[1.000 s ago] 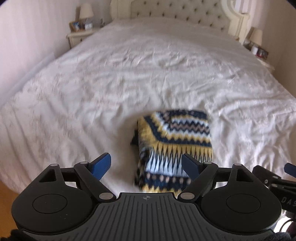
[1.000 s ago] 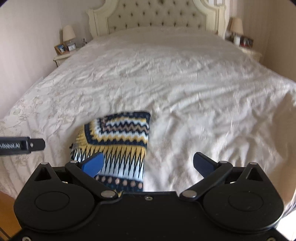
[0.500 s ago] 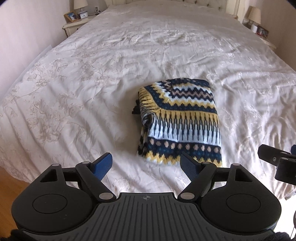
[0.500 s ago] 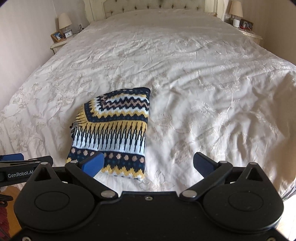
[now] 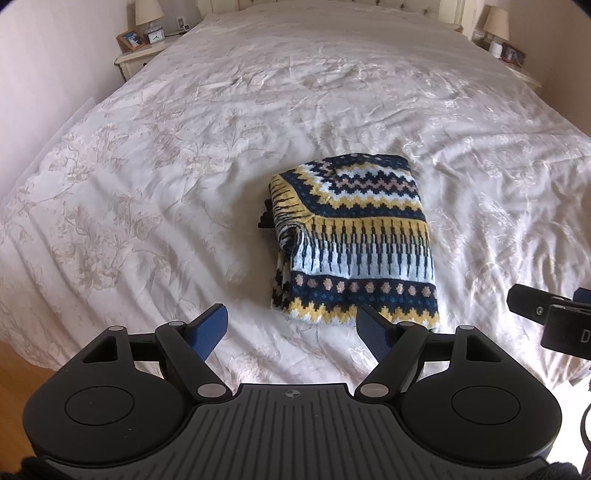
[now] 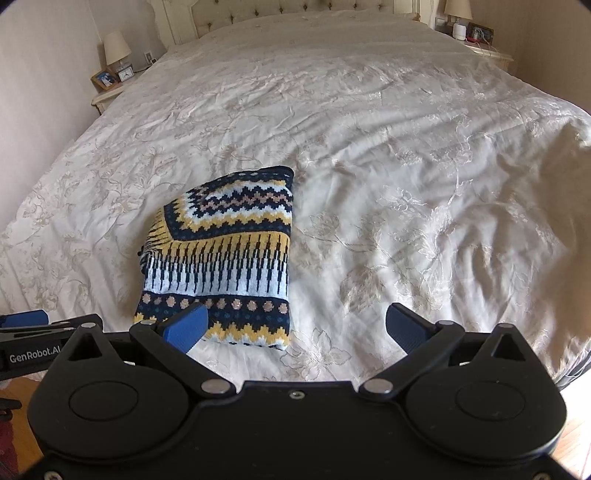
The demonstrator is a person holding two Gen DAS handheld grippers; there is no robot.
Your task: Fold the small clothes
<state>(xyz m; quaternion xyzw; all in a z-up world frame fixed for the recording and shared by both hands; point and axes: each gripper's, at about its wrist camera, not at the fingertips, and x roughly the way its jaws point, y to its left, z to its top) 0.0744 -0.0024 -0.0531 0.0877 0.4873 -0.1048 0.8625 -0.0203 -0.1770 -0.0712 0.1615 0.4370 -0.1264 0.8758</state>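
A small knitted sweater (image 5: 354, 240) with navy, yellow, white and tan zigzag bands lies folded into a rectangle on the white bed (image 5: 166, 177). It also shows in the right wrist view (image 6: 225, 254). My left gripper (image 5: 291, 328) is open and empty, held above the bed's near edge just in front of the sweater. My right gripper (image 6: 295, 326) is open and empty, to the right of the sweater's near edge. The right gripper's tip shows at the right of the left wrist view (image 5: 546, 317).
The bed (image 6: 406, 166) has a floral cover and a tufted headboard (image 6: 288, 11). Nightstands with lamps, a clock and photo frames stand at both sides of the headboard (image 5: 144, 44) (image 6: 476, 37). Wooden floor (image 5: 22, 365) shows below the bed's near edge.
Both grippers have pulled back and risen away from the sweater, so it sits farther off and fully in view. The sweater has not moved. Both stay open.
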